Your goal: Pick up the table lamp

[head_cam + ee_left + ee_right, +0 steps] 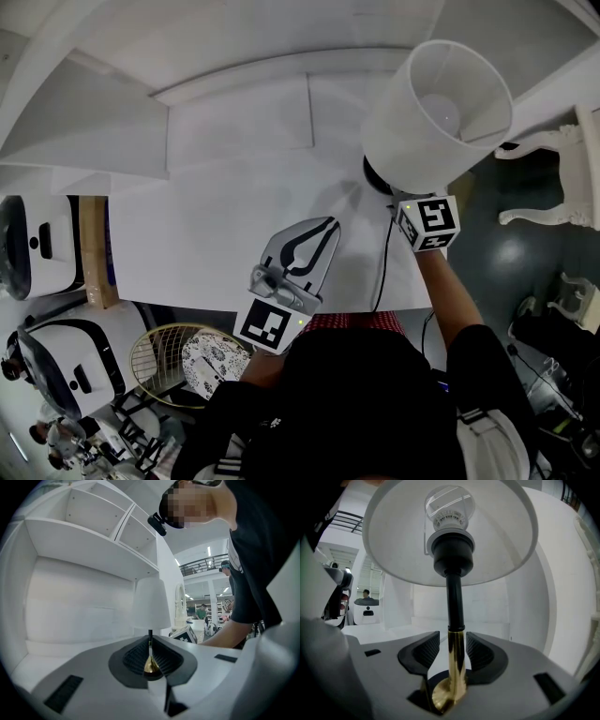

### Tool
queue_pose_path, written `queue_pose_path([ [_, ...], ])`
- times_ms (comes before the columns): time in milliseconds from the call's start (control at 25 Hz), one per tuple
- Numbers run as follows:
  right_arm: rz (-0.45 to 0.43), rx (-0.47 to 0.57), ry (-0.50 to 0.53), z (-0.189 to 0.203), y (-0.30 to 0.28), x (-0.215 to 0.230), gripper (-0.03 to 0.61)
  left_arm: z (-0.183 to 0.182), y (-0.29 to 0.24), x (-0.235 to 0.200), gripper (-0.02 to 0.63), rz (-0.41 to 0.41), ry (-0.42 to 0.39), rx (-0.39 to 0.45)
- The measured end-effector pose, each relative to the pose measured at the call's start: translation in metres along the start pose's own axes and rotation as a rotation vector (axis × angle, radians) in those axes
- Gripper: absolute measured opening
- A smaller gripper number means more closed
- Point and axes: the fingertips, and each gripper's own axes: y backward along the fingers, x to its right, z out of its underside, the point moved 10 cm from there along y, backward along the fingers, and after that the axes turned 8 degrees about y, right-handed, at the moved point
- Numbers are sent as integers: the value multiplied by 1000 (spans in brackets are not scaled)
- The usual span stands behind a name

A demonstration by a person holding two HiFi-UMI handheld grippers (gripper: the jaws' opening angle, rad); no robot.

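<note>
White desk (234, 206), upper right: table lamp (436, 112) upright, shade up, stem between right gripper's (453, 641) barely-parted jaws; left gripper (150, 644) closed, empty.

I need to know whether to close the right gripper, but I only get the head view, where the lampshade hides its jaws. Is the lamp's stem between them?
Observer: Yes. In the right gripper view the right gripper has the lamp's gold stem between its jaws.
Operator: Already clamped?
Observer: It seems not; a sliver of gap shows between the stem and one pad.
Operator: The shade looks tilted from here.
Observer: In the left gripper view the lampshade sits level on an upright stem.
</note>
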Motion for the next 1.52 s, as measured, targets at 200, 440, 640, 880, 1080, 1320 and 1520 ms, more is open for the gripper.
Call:
queue_pose_path([
  [200,-2,37,6,-5,-1,-1,178,1,0,-1,14,4,-1,-7],
  [440,23,58,6,-6,0,2,76,5,-5,-3,14,16,-6,-17],
  [640,15,51,17,-6,-1,4,57,13,-16,-5,14,52,-48,-44],
  [880,0,58,26,-6,-1,4,54,15,-33,-6,14,114,-70,-38],
  [1080,-10,48,34,-7,-1,4,54,18,-42,-10,14,157,-145,-57],
  [1320,-22,38,38,-7,0,5,54,30,-59,-16,14,183,-182,-40],
  [1520,-37,50,31,-9,-1,4,54,35,-69,-23,15,189,-181,-37],
])
